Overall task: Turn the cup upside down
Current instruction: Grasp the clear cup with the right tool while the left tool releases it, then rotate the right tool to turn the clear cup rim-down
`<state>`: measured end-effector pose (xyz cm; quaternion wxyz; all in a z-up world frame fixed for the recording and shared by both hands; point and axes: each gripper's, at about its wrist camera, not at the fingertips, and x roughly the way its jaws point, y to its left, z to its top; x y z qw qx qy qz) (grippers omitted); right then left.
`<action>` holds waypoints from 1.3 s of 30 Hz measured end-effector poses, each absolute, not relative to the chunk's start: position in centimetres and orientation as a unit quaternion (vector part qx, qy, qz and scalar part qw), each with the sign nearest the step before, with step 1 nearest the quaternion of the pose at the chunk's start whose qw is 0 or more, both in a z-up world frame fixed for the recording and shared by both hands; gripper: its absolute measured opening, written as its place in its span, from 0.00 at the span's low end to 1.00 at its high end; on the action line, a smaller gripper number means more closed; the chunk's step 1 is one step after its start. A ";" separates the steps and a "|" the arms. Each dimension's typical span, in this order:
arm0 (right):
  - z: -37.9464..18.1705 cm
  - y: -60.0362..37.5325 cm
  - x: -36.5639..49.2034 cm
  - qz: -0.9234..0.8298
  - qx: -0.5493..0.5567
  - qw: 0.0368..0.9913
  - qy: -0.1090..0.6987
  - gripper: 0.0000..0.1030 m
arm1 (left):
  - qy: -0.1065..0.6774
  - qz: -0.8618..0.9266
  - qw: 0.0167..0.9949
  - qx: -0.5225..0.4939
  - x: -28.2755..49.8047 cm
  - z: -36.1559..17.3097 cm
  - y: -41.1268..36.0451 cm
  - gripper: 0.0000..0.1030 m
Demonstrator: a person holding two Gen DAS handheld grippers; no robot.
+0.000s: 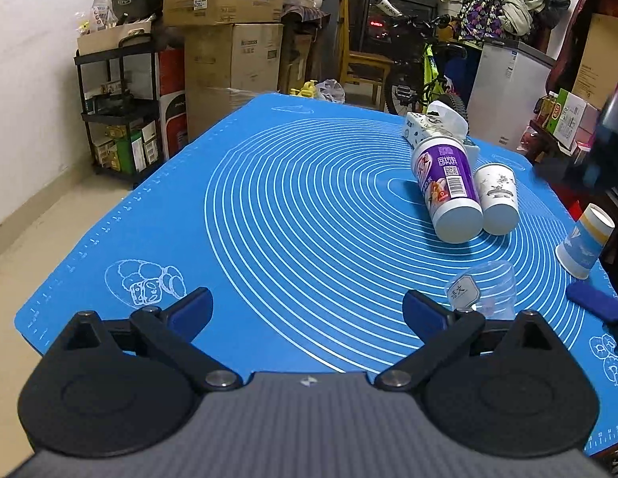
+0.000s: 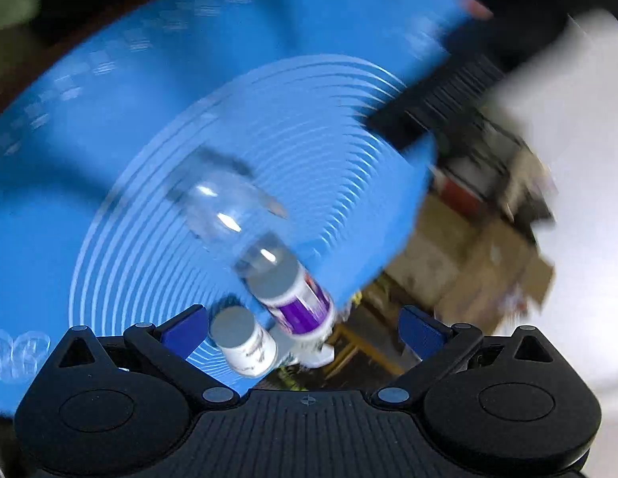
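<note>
- The left gripper [image 1: 307, 314] hangs low over the near edge of the blue mat [image 1: 269, 207], its blue-padded fingers [image 1: 193, 308] spread wide apart with nothing between them; it looks parked out of the way.
- The right gripper [image 2: 305, 328] is also spread wide and empty. Its view is heavily blurred and tilted, looking down on the mat [image 2: 110, 159] from above, which suggests it is swinging quickly, though toward which cup I cannot tell.
- Several cups are candidates for the task. A clear plastic cup [image 1: 486, 292] with a small label sits just beyond the left gripper's right finger; whether it stands mouth-up or mouth-down is hard to say through its transparent wall.
- A blue-and-white paper cup [image 1: 583, 241] already stands mouth-down near the mat's right edge.
- A purple-labelled cup [image 1: 446, 189] and a white paper cup [image 1: 496, 199] stand touching side by side in the middle-right, flat ends up, apparently already inverted. In the right wrist view the same pair appears as the purple-labelled cup [image 2: 297, 298] and white paper cup [image 2: 245, 344], with the clear plastic cup [image 2: 225, 207] further off.
- A tissue pack [image 1: 436, 123] sits behind them, clear of the work.
- Judging from this, the clear cup may be the one still to turn; its thin wall would need a gentle squeeze.
</note>
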<state>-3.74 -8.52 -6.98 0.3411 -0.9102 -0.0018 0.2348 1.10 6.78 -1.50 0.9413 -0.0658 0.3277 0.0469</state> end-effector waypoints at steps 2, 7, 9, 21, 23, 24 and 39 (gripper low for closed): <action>-8.6 -8.9 -4.0 0.243 -0.926 0.289 -0.004 0.98 | 0.327 0.046 0.942 -0.067 0.9 -1.7 7.1 0.97; -11.5 -9.2 -4.7 0.263 -0.941 0.213 0.013 0.98 | 0.327 0.049 0.941 -0.070 0.8 -2.1 7.7 0.98; -12.6 -9.3 -4.6 0.265 -0.945 0.189 0.011 0.97 | 0.332 0.049 0.939 -0.074 0.9 -2.3 8.0 0.98; -15.7 -11.2 -2.9 0.272 -0.959 0.077 -0.030 0.82 | 0.341 0.050 0.936 -0.079 1.2 -3.0 8.5 0.98; -15.8 -11.4 -2.9 0.270 -0.959 0.078 -0.034 0.76 | 0.341 0.050 0.935 -0.080 1.2 -3.1 8.7 0.98; -15.7 -11.4 -2.9 0.270 -0.959 0.081 -0.037 0.71 | 0.342 0.050 0.935 -0.080 1.2 -3.1 8.7 0.98; -14.5 -10.3 -3.8 0.265 -0.925 0.271 0.015 0.63 | 0.342 0.047 0.935 -0.078 1.6 -3.1 8.6 0.98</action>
